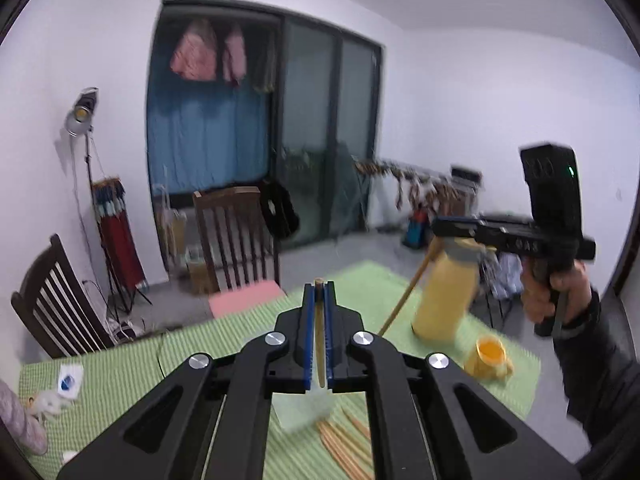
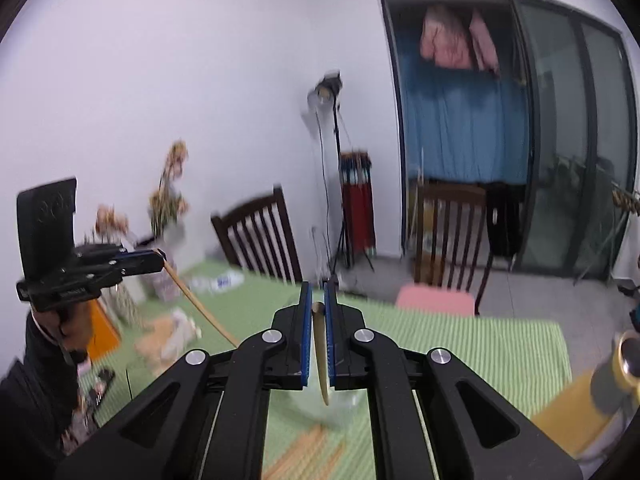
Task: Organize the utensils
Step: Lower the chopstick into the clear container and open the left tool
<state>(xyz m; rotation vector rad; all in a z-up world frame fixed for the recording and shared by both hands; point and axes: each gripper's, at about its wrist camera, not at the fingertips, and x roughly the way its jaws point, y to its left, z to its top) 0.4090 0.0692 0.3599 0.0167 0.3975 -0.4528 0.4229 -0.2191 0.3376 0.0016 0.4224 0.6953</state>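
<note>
In the left wrist view my left gripper point(image 1: 319, 286) is shut on a wooden chopstick point(image 1: 319, 332) that lies along its blue pads, high above the green checked table point(image 1: 224, 336). At the right, my right gripper point(image 1: 436, 226) is shut on another chopstick point(image 1: 404, 296) that slants down to the left. The right wrist view shows the same: my right gripper point(image 2: 318, 284) grips its chopstick point(image 2: 320, 356), and my left gripper point(image 2: 162, 258) at the left holds a slanting chopstick point(image 2: 200, 308). Several loose chopsticks point(image 1: 344, 444) lie on the cloth beside a clear container point(image 1: 304, 404).
A yellow bottle point(image 1: 444, 292) and a yellow cup point(image 1: 490, 356) stand at the table's right side. Dark wooden chairs point(image 1: 236, 236) with a pink cushion point(image 1: 244, 300) stand beyond the far edge. Dried flowers point(image 2: 168, 200) and clutter sit on the table's left end. A lamp stand point(image 1: 86, 152) is by the wall.
</note>
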